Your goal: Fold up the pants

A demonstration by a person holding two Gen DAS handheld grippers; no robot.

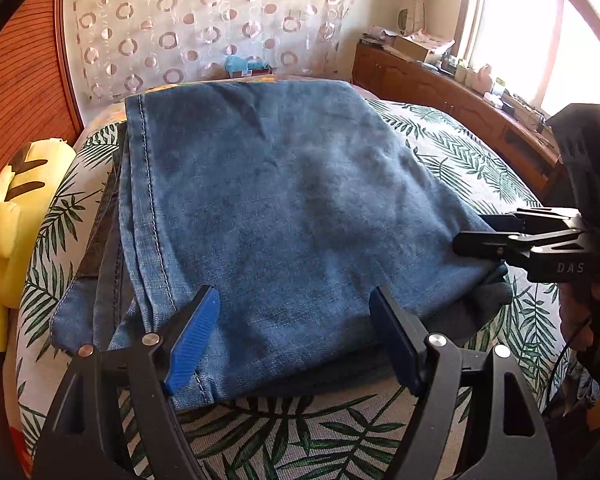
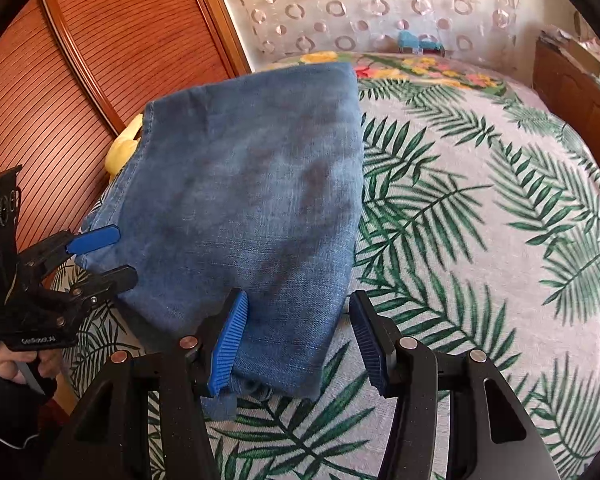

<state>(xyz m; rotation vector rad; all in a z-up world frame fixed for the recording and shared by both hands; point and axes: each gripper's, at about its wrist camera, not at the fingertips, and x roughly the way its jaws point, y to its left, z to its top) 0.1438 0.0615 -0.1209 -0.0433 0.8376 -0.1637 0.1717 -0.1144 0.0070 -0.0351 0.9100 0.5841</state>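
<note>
Blue jeans [image 1: 284, 208] lie folded into a thick rectangle on the bed's palm-leaf sheet [image 1: 300, 428]. My left gripper [image 1: 296, 344] hovers open over their near edge, its blue pads [image 1: 192, 344] wide apart with denim showing between them. In the right wrist view the jeans [image 2: 252, 184] reach toward the far left, and the left gripper [image 2: 112, 256] stands at their left edge. My right gripper [image 2: 300, 340] is open at the near right corner of the jeans, one pad [image 2: 230, 344] over the cloth and the other over the sheet. From the left wrist, the right gripper [image 1: 476, 232] sits at the jeans' right edge.
A yellow plush toy [image 1: 16, 216] lies at the bed's left edge beside a slatted wooden door [image 2: 80, 80]. A wooden cabinet [image 1: 440, 92] with clutter runs under the window on the right. A circle-patterned curtain [image 1: 204, 20] hangs behind the bed. Bare sheet [image 2: 480, 220] spreads right of the jeans.
</note>
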